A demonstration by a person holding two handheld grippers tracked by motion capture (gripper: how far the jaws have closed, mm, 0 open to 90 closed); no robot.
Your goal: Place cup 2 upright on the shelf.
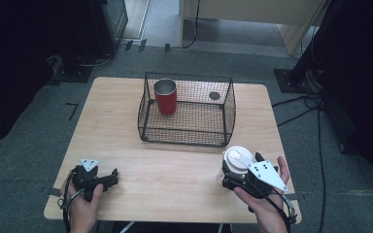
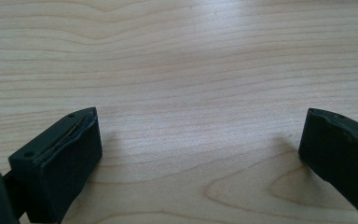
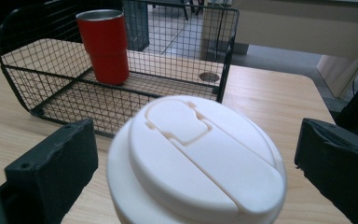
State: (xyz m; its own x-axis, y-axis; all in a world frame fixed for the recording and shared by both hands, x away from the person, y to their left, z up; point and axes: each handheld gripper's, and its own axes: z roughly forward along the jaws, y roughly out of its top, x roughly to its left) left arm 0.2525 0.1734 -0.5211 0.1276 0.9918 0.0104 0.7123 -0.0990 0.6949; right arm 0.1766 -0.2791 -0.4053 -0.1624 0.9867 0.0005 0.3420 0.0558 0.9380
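Observation:
A white cup with a snap lid stands near the table's front right corner. My right gripper is open with one jaw on each side of the cup. In the right gripper view, narrow gaps separate the lid from both jaws of the right gripper. A red metal tumbler stands upright in the back left of a black wire basket at the table's middle. My left gripper lies open near the front left corner, with bare wood between the jaws of the left gripper.
The wooden table has open room between the basket and the front edge. A small dark round disc shows in the basket's back right. The tumbler and basket lie beyond the cup. Cables run over the floor to the right.

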